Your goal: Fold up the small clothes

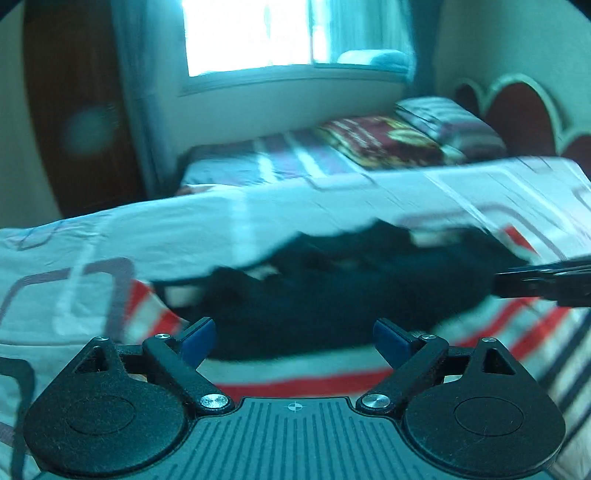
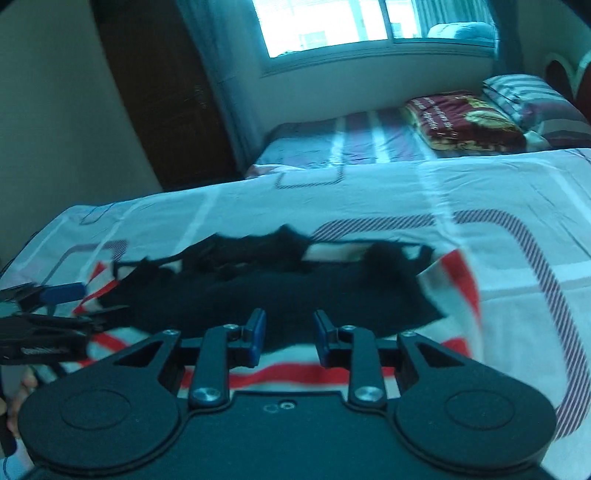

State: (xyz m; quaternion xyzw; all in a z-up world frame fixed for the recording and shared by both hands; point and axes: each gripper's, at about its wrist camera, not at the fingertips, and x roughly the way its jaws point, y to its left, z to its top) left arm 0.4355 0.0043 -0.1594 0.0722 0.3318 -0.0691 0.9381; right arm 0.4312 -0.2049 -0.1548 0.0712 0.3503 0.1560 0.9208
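Observation:
A small black garment point(image 1: 332, 288) lies crumpled on the bed sheet point(image 1: 110, 229), with thin straps along its far edge. It also shows in the right wrist view point(image 2: 280, 288). My left gripper point(image 1: 294, 339) is open, its blue pads wide apart just short of the garment's near edge. My right gripper point(image 2: 289, 332) is open with a narrower gap, at the garment's near edge. The right gripper enters the left wrist view from the right point(image 1: 546, 284). The left gripper shows at the left of the right wrist view point(image 2: 55, 306).
The sheet point(image 2: 480, 192) is white with red and grey striped shapes. Behind it lies a striped bed point(image 2: 354, 144) with a dark red folded blanket point(image 2: 461, 118) and a pillow point(image 2: 524, 96). A window point(image 2: 325, 26) and a dark wooden wardrobe point(image 2: 159, 92) stand at the back.

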